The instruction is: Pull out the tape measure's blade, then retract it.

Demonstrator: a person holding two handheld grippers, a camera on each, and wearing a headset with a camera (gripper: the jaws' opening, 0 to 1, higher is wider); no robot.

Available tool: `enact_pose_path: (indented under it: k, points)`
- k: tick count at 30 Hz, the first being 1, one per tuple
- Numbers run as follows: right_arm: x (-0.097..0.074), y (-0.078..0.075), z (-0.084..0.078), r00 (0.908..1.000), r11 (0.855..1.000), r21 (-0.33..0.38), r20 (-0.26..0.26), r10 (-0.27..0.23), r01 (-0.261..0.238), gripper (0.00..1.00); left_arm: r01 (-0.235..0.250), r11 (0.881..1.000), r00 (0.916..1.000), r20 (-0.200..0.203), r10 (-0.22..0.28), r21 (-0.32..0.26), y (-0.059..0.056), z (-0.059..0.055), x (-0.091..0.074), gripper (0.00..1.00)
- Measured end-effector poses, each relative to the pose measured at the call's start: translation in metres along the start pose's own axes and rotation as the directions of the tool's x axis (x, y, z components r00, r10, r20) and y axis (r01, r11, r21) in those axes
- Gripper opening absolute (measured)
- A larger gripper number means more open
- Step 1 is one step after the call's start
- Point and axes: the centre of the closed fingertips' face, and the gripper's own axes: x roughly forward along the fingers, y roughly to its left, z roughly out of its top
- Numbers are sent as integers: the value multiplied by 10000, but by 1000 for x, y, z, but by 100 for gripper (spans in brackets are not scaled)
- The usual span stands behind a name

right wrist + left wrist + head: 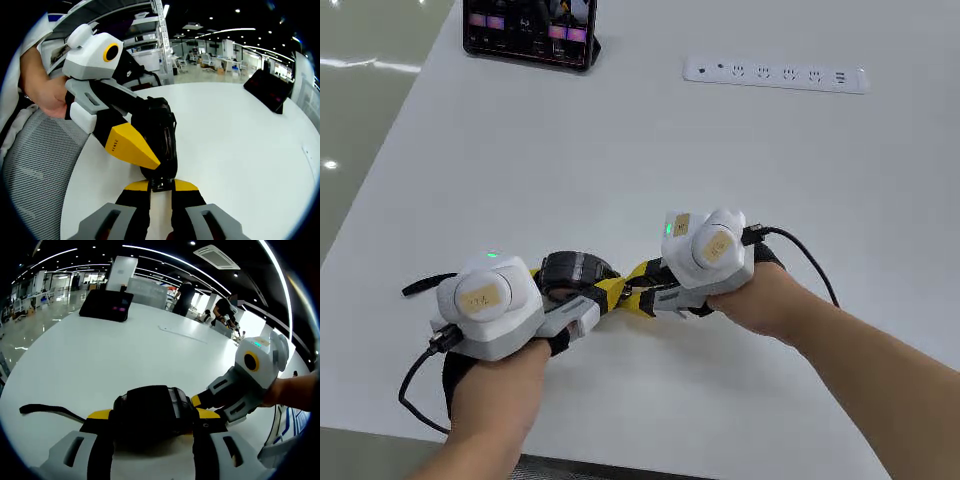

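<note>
Now | left tool (154, 416) clamps tape measure (575, 270) | right tool (161, 187) pinches blade tip (162, 183)

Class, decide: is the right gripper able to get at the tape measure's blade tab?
Likely yes: the right gripper has its jaws closed on the blade tab; the left gripper clamps the tape measure.
</note>
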Motion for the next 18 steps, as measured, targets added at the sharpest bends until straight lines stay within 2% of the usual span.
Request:
enact_pose_path:
  k: [3, 5, 18]
  points:
    - [-1, 0, 0, 10000, 9999, 131, 33, 6, -6, 13, -18, 9999, 10000, -63, 19, 162, 0, 0, 1, 60]
    - [-2, -1, 1, 10000, 9999, 158, 72, -36, 35, 15, -28, 9988, 9999, -140, 35, 479, -1, 0, 1, 60]
    - [-7, -1, 1, 9998, 9996, 240, 125, -124, 121, 21, 133, 9980, 9997, -234, -119, 610, 0, -3, -1, 60]
